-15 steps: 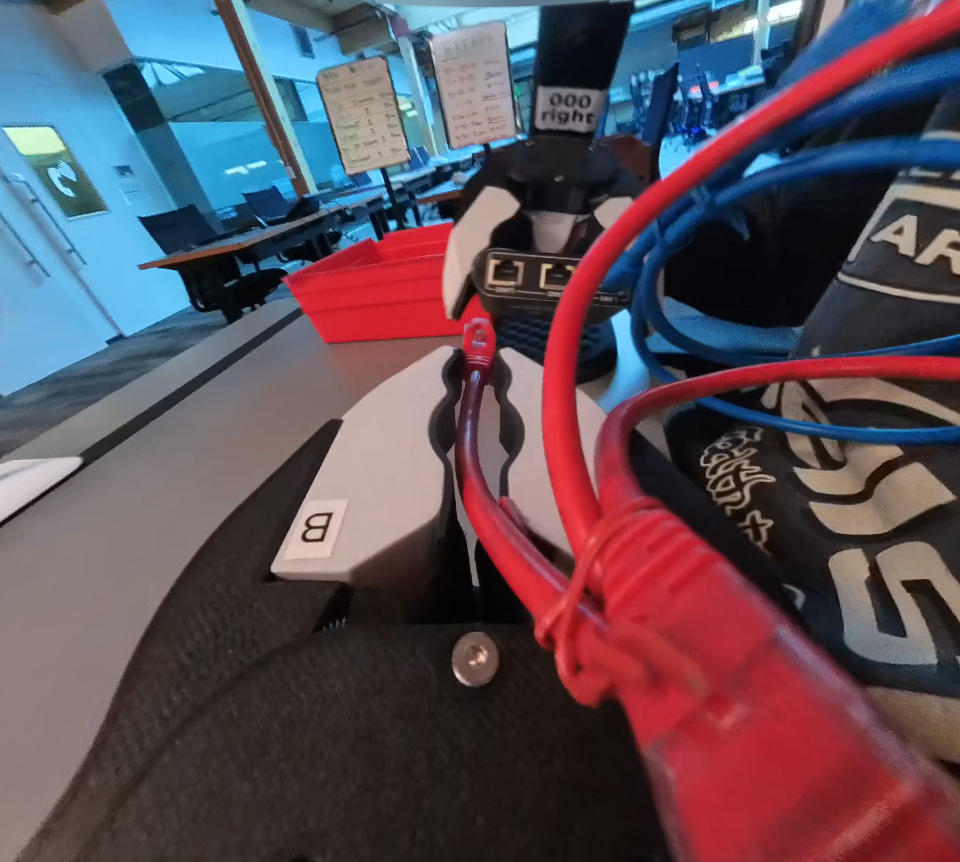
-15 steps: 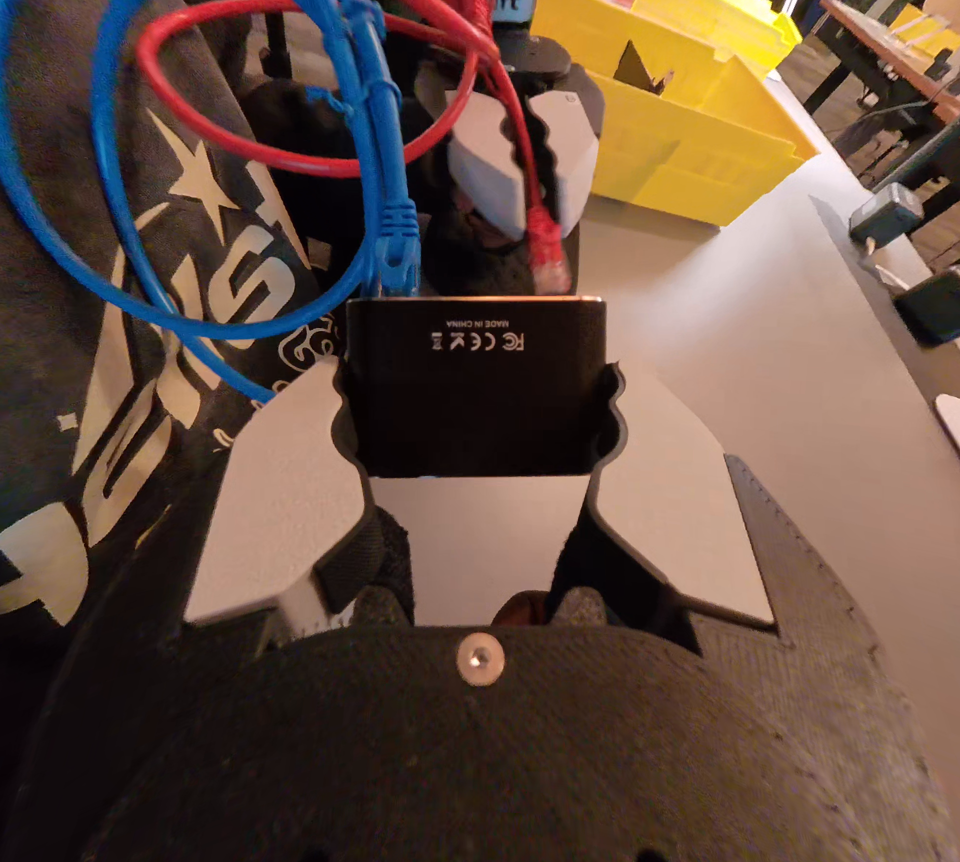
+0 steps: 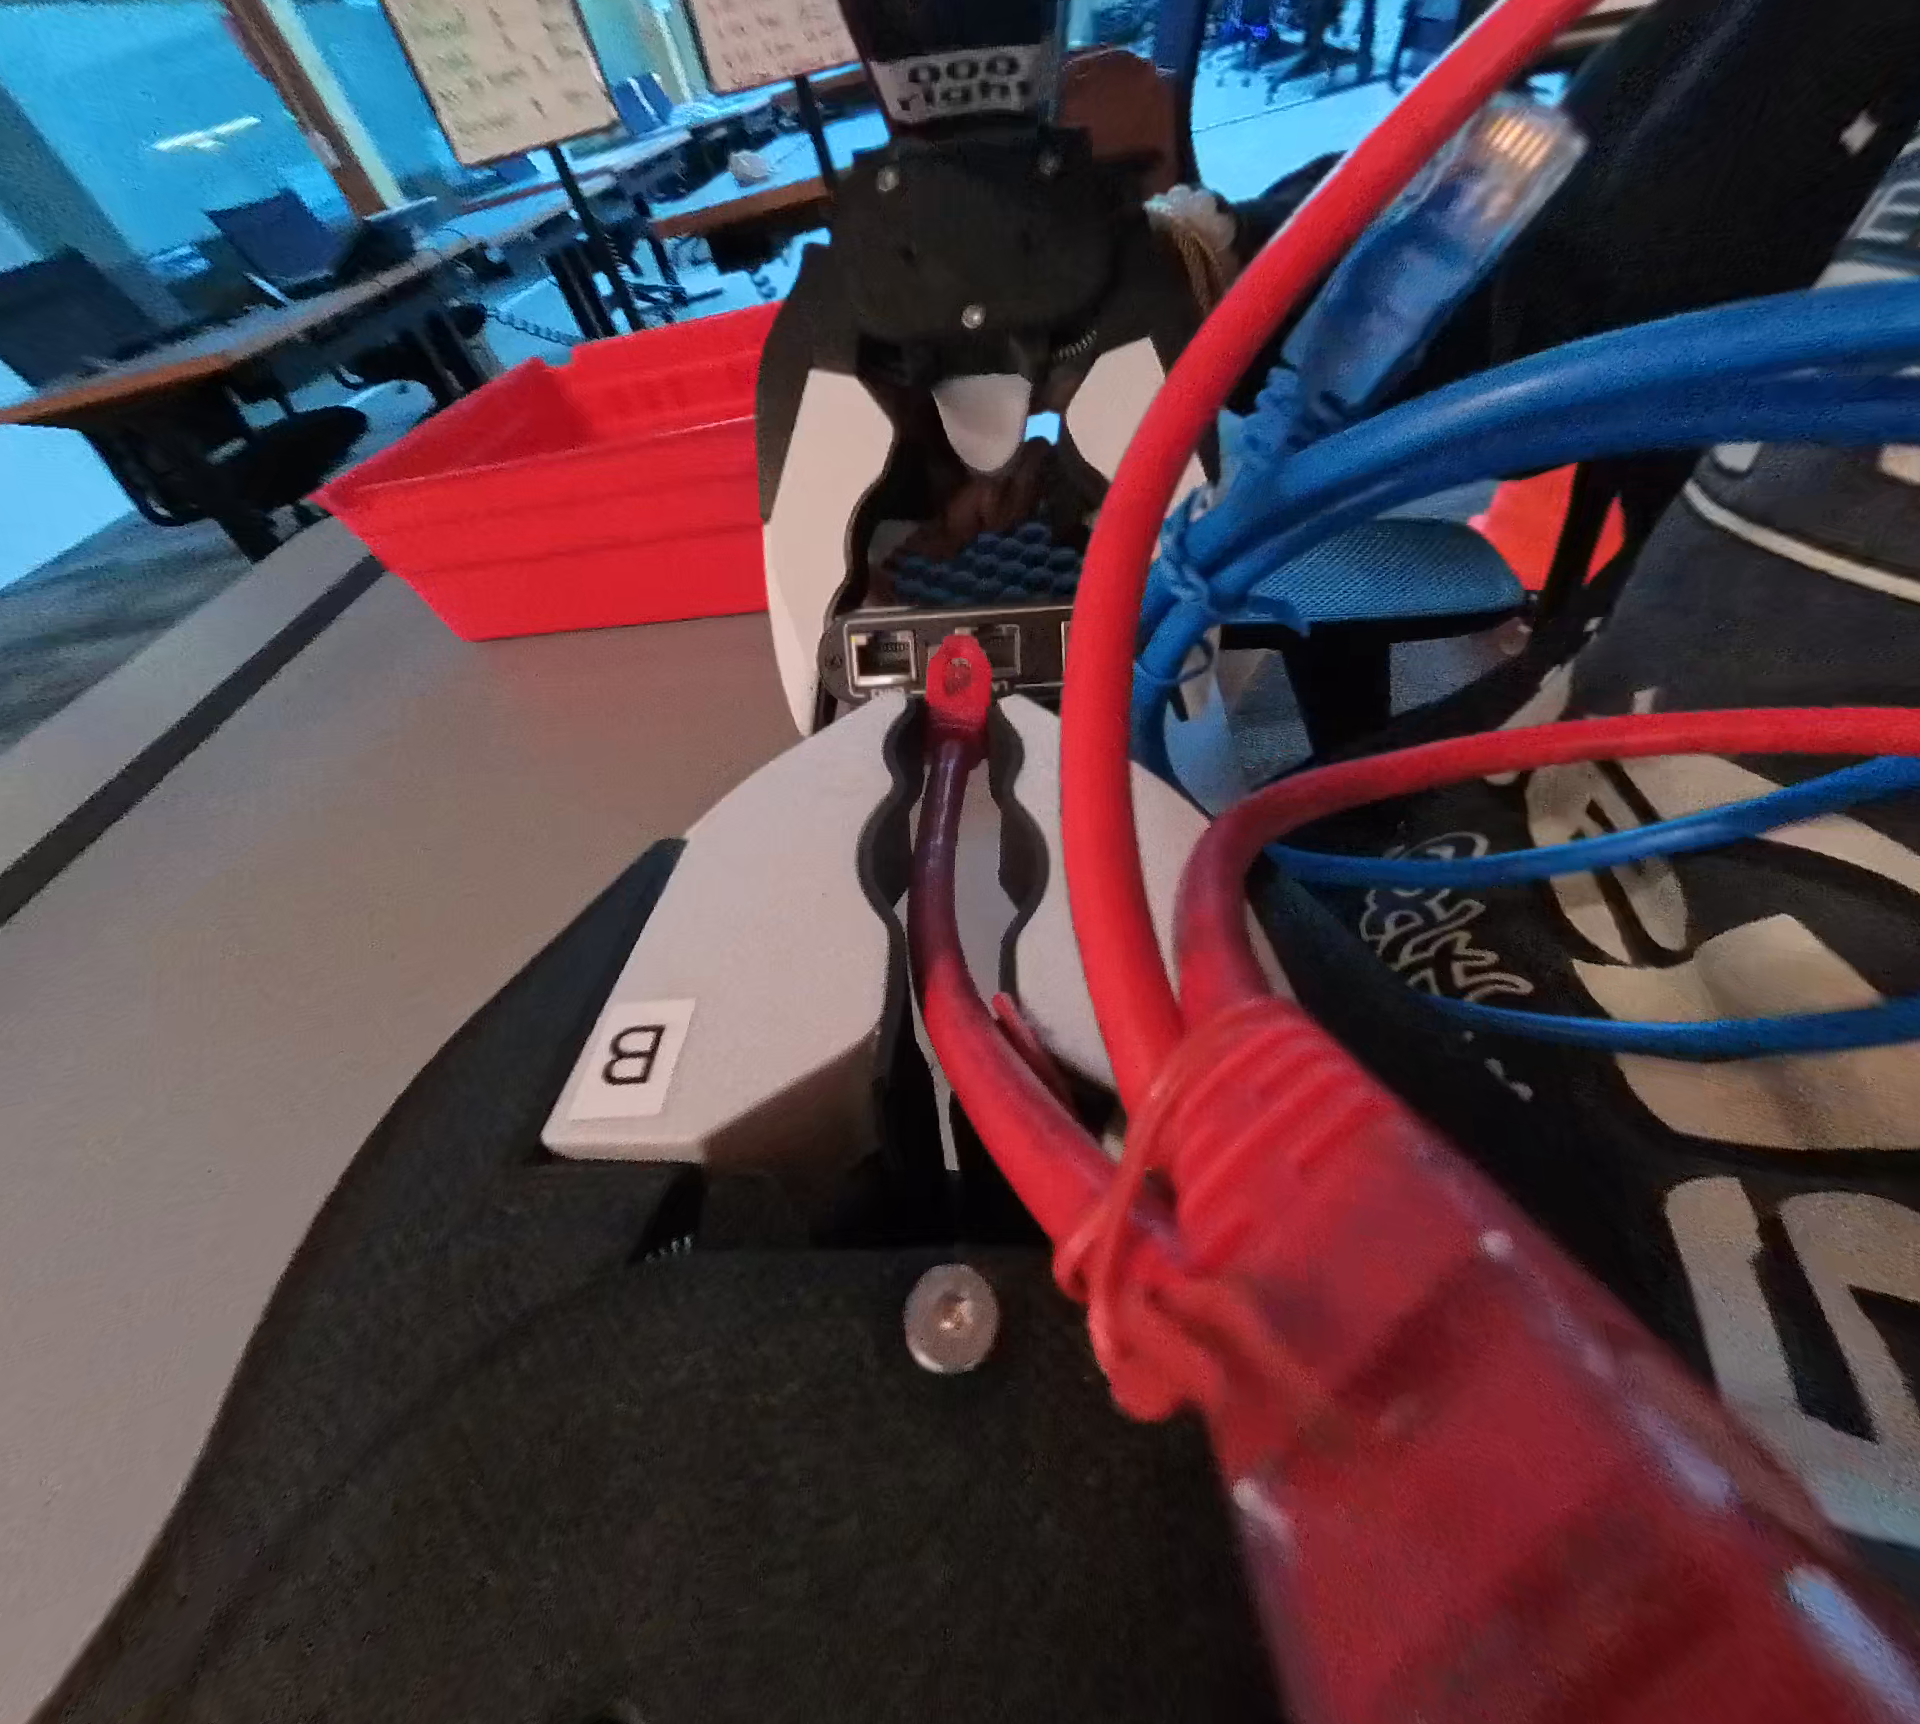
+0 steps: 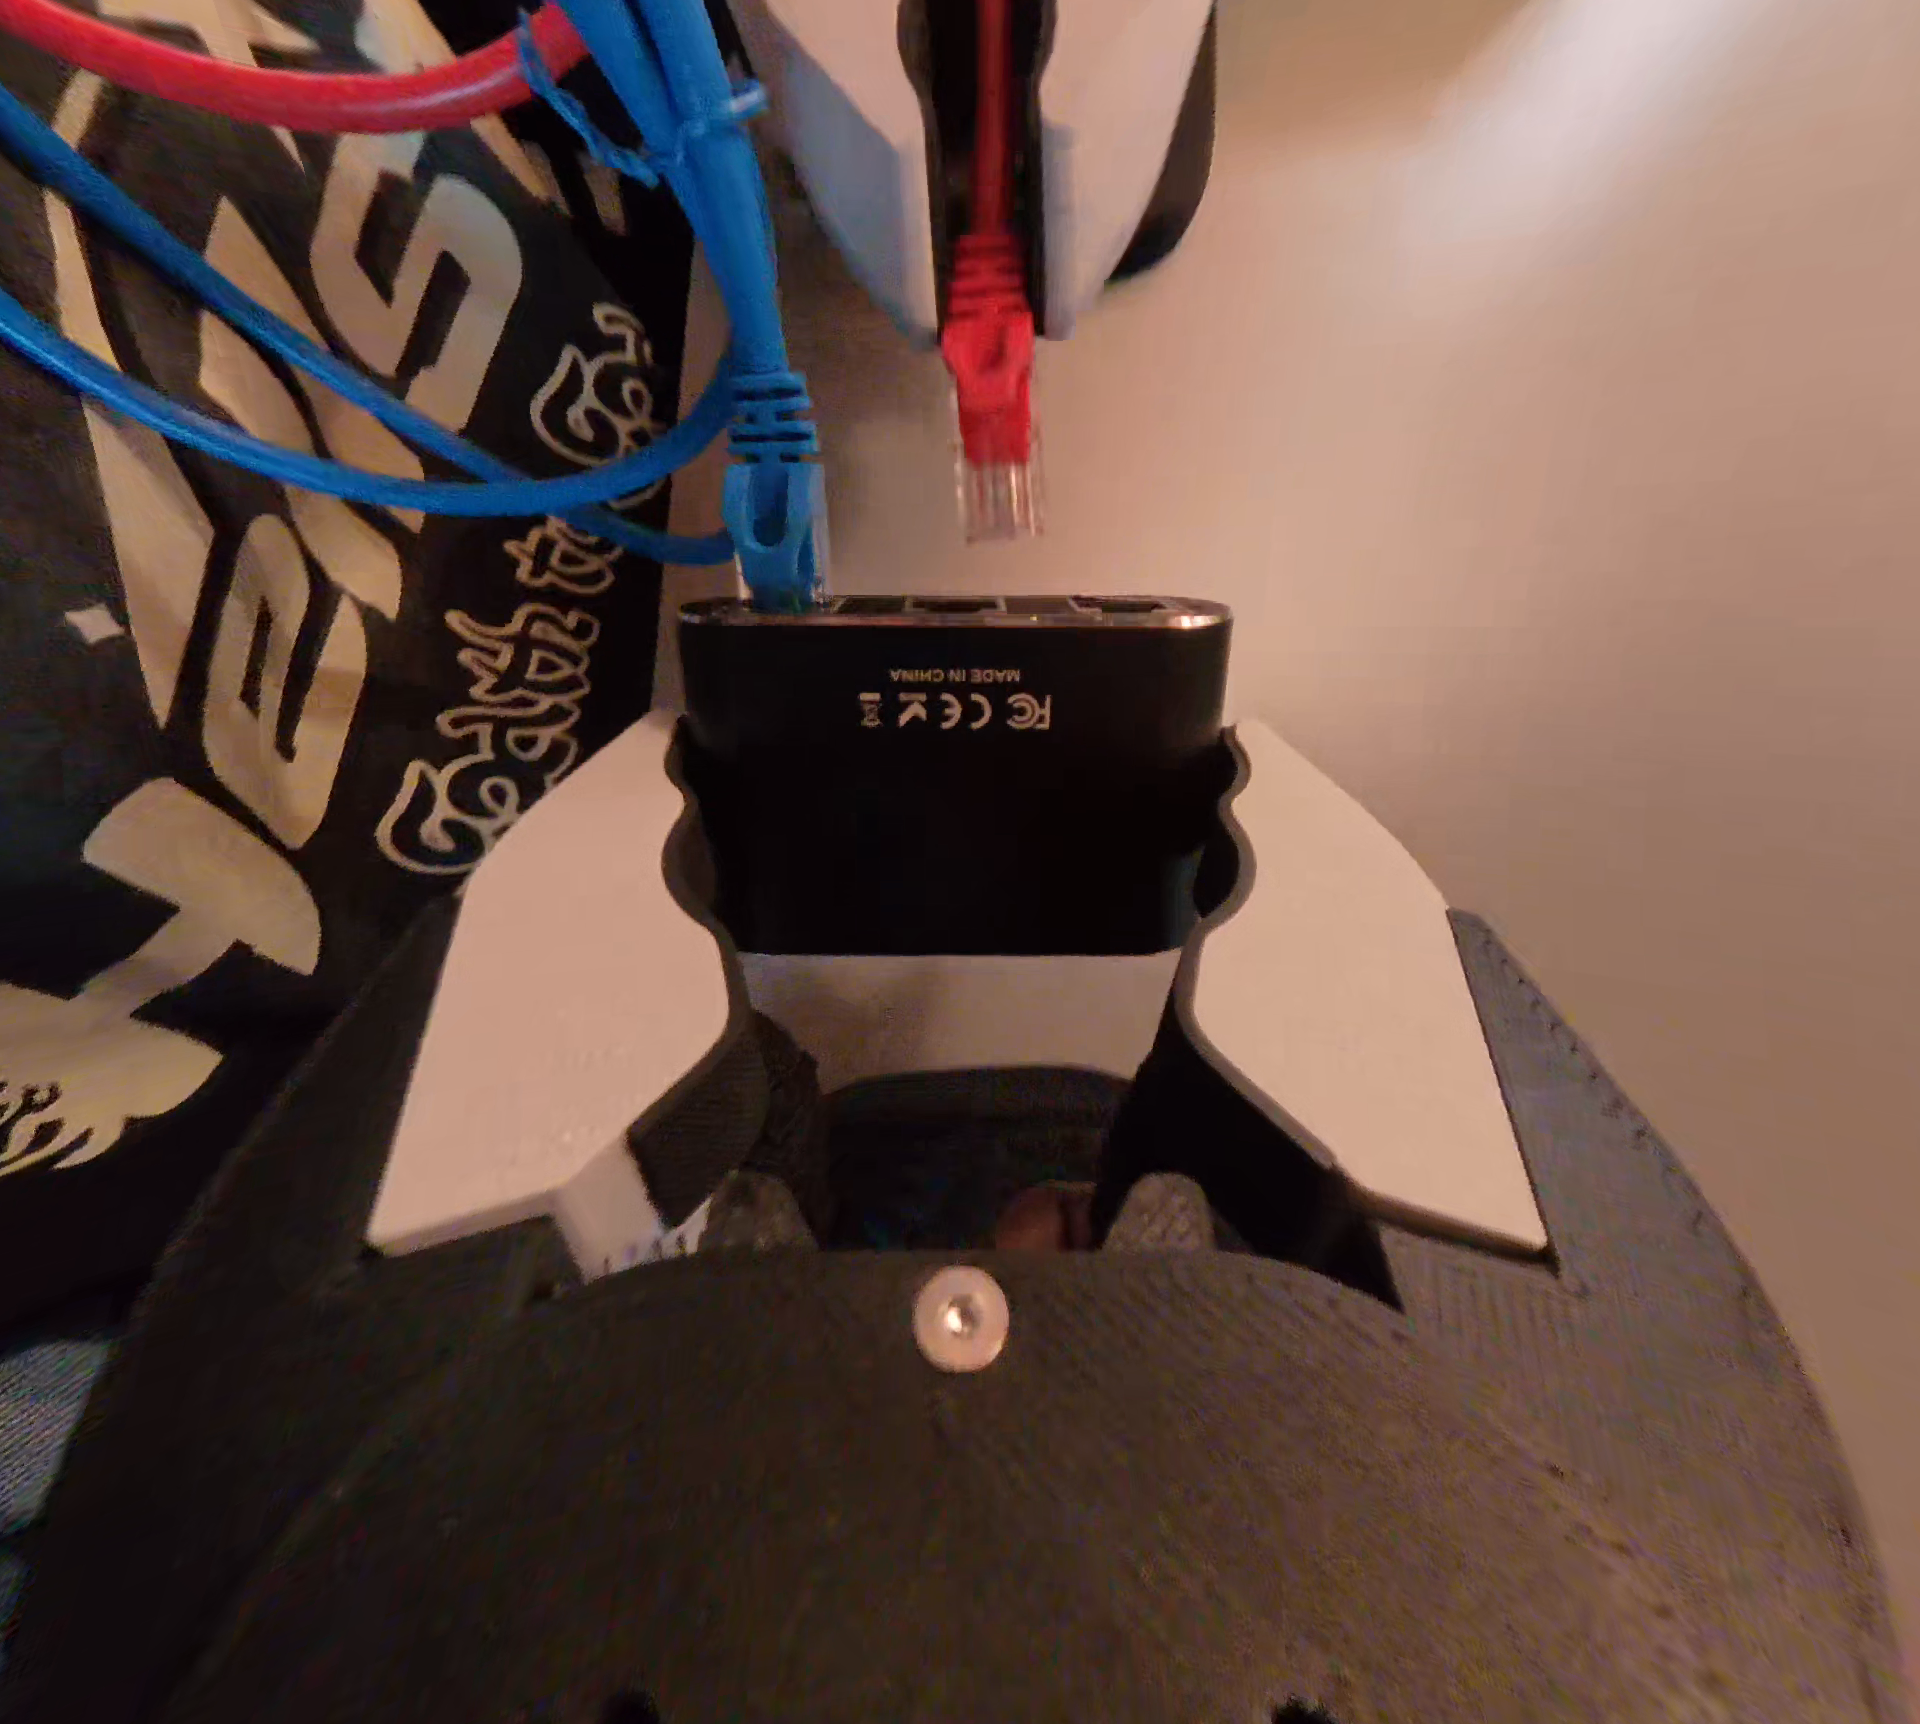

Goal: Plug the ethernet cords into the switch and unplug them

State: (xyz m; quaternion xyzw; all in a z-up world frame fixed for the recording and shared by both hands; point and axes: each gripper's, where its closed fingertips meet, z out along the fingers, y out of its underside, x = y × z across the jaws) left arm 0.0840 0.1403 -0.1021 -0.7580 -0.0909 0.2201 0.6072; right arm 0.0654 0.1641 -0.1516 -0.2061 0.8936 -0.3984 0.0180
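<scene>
Above grey table — red plug, seemingly unseated, fronts tongs-held switch.

Your left tool has two light grey wavy-edged fingers on a rough black body with one silver screw. Your right tool looks the same. You wear a black printed shirt.

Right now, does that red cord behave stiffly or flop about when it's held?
Probably floppy: the red cord arcs in loose loops behind the left gripper. Its short end past the gripper looks stiff, pointing straight at the switch.
</scene>
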